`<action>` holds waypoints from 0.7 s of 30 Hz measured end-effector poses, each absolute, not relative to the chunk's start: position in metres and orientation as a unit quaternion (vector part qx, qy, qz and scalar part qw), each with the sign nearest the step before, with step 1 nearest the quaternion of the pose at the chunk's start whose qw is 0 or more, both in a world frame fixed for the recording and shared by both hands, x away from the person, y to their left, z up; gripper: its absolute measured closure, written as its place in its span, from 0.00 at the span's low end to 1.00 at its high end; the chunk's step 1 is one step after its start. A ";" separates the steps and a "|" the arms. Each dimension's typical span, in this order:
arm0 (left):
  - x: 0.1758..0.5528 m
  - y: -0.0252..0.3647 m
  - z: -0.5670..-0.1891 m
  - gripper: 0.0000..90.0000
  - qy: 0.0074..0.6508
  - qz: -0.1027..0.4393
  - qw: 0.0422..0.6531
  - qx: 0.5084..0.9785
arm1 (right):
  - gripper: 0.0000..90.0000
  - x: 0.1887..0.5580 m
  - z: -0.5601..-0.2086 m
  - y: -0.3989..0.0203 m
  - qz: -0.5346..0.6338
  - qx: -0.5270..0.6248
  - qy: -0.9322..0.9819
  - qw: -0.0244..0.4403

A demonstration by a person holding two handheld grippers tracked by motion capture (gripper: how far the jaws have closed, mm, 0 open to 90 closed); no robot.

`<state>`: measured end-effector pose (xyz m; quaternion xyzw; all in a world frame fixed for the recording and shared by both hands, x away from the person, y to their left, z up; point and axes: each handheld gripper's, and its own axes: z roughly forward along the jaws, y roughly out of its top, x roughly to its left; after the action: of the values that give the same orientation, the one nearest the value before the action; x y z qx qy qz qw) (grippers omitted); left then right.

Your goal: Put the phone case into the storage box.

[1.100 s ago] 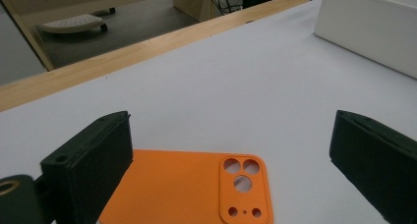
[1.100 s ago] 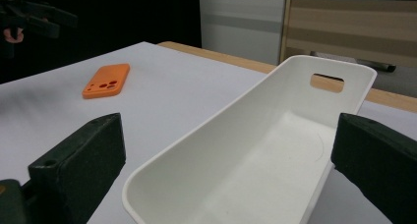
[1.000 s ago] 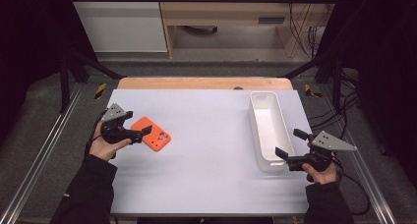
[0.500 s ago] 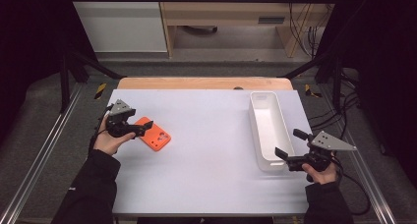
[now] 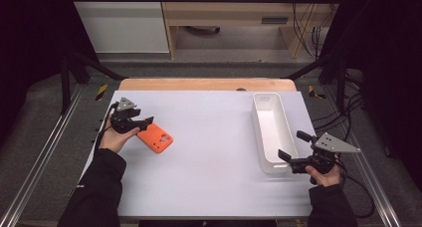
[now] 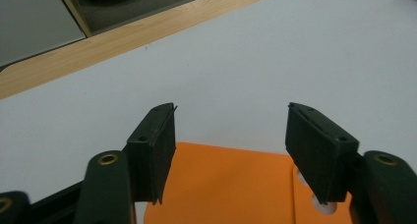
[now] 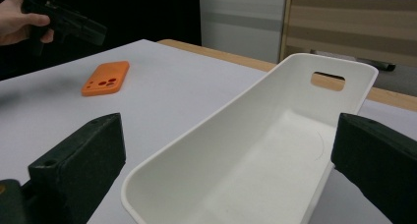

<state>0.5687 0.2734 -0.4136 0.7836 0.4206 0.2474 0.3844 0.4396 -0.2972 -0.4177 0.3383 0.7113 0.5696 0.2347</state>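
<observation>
The high view looks forward and down from above the person's side, taking in the whole table point(image 5: 214, 187). The left gripper view sits close over the orange case point(image 6: 231, 184), facing the table's far edge. The right gripper view looks low across the tray point(image 7: 255, 150); both gripper views share the case point(image 7: 105, 78).

A flat white rectangular table top point(image 5: 214, 162) carries everything here, with a strip of pale wooden edging point(image 5: 206, 84) along its far side. On its left part lies a flat orange phone case with round camera cut-outs point(image 5: 155, 138), set at a slant to the table's edges. On the right part stands a long white plastic tray with rounded corners and a handle slot in its far end wall point(image 5: 260, 132), its length running from the near side toward the far side. The case and the tray lie well apart, with bare white surface between them.
</observation>
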 end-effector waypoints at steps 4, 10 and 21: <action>0.574 0.273 -0.414 0.49 0.426 0.250 0.376 0.784 | 0.00 0.439 -0.418 -0.297 0.570 0.338 0.711 0.234; 0.583 0.271 -0.419 0.59 0.436 0.248 0.374 0.780 | 0.00 0.440 -0.418 -0.297 0.569 0.338 0.712 0.233; 0.595 0.269 -0.433 0.77 0.444 0.246 0.360 0.782 | 0.00 0.440 -0.418 -0.297 0.569 0.337 0.712 0.234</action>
<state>0.5951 0.2693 -0.4326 0.7825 0.4441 0.2464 0.3603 0.4397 -0.2972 -0.4178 0.3371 0.7122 0.5693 0.2344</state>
